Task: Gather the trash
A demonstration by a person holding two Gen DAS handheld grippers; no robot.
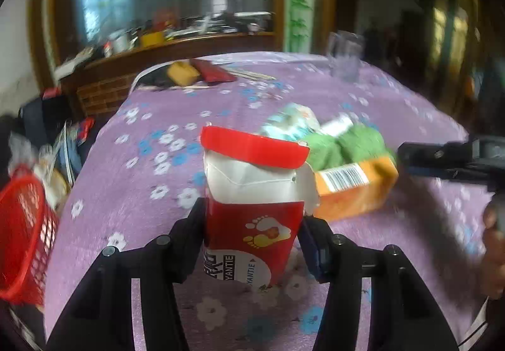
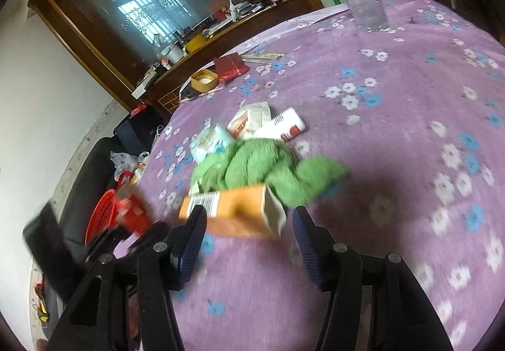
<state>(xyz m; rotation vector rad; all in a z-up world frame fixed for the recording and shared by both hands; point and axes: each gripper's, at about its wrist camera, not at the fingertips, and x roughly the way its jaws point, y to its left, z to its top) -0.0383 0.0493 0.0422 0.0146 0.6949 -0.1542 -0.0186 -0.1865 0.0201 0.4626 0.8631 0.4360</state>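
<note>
Left gripper: I see its jaws standing on either side of the torn-open red and white cardboard carton, upright on the purple flowered tablecloth; left pad touches the carton, right pad looks just clear of it. Right gripper: jaws apart, the orange cardboard box lying on its side between the fingertips, unclamped. Crumpled green cloth just behind it. Red plastic mesh basket sits beyond the table edge.
</note>
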